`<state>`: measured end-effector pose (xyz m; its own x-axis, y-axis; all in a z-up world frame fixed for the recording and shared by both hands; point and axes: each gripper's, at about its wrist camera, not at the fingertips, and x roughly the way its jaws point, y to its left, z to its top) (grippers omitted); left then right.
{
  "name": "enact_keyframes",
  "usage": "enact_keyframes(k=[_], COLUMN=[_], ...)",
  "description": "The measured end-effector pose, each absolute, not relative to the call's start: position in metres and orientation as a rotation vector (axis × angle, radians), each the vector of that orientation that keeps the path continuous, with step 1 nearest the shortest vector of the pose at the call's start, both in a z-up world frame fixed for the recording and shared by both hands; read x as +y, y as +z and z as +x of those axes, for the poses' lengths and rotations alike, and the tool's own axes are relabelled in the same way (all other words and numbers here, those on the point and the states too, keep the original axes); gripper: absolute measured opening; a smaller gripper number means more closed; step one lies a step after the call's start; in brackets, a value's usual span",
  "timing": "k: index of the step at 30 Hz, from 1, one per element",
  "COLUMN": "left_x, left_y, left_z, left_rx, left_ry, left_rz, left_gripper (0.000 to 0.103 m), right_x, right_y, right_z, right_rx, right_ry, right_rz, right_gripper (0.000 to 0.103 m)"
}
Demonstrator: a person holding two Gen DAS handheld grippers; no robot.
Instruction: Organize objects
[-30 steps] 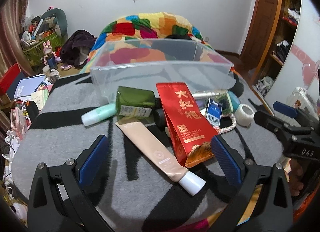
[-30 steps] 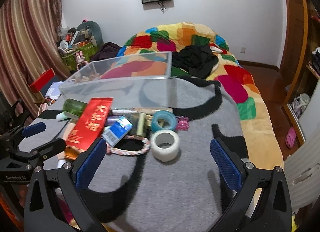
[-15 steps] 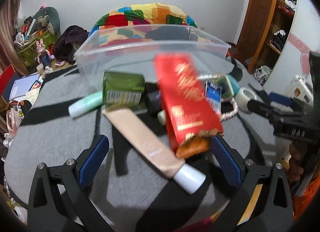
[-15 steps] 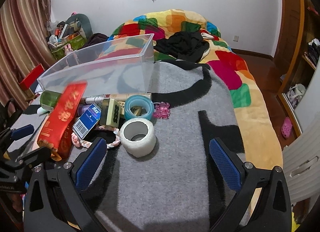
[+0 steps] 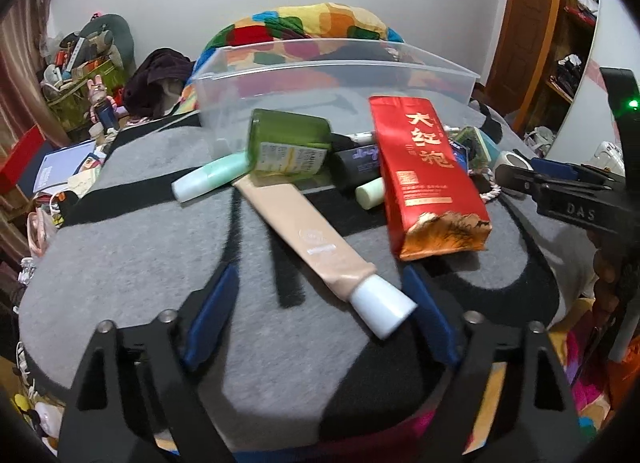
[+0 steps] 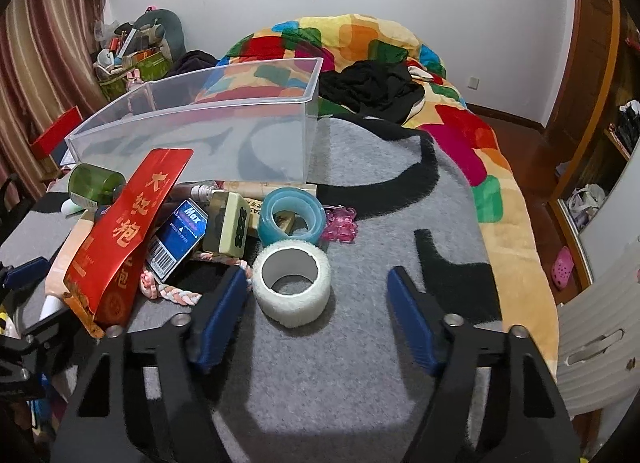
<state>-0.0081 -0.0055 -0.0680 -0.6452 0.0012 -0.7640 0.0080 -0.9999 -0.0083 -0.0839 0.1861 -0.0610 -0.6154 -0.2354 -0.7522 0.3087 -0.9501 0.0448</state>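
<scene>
A pile of objects lies on a grey and black blanket in front of a clear plastic bin (image 5: 332, 75) (image 6: 200, 119). My left gripper (image 5: 320, 303) is open; the white cap of a beige tube (image 5: 304, 231) lies between its fingers. A red tea packet (image 5: 424, 175) (image 6: 124, 231) and a green bottle (image 5: 288, 143) lie behind. My right gripper (image 6: 316, 315) is open just in front of a white tape roll (image 6: 294, 283). A blue tape roll (image 6: 292, 219), a mahjong tile (image 6: 228, 227) and a blue box (image 6: 180, 235) lie behind it.
A braided rope (image 6: 168, 287) and a pink trinket (image 6: 342, 225) lie by the pile. A mint tube (image 5: 208, 183) lies at the left. The right gripper shows in the left wrist view (image 5: 560, 191). A colourful quilt (image 6: 360, 47) and dark clothes (image 6: 372, 87) lie beyond the bin.
Both grippers have moved forward and down toward the pile. The beige tube's cap now lies between my left fingers, and the white tape roll is close before my right fingers.
</scene>
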Motion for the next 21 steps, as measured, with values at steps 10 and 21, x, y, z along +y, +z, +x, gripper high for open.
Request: enact_keyframes(k=[10, 21], left_x=[-0.036, -0.026], left_y=[-0.066, -0.071], left_z=[0.014, -0.007], left_rx=[0.08, 0.049], left_ry=[-2.797, -2.811], left_rz=[1.277, 1.179], left_gripper=[0.077, 0.051], right_x=[0.183, 0.189], right_y=[-0.063, -0.049], right_z=[-0.085, -0.07], right_rx=[0.071, 0.077], right_ry=[-2.524, -2.57], right_rz=[1.183, 1.14], right_gripper=[0.035, 0.035])
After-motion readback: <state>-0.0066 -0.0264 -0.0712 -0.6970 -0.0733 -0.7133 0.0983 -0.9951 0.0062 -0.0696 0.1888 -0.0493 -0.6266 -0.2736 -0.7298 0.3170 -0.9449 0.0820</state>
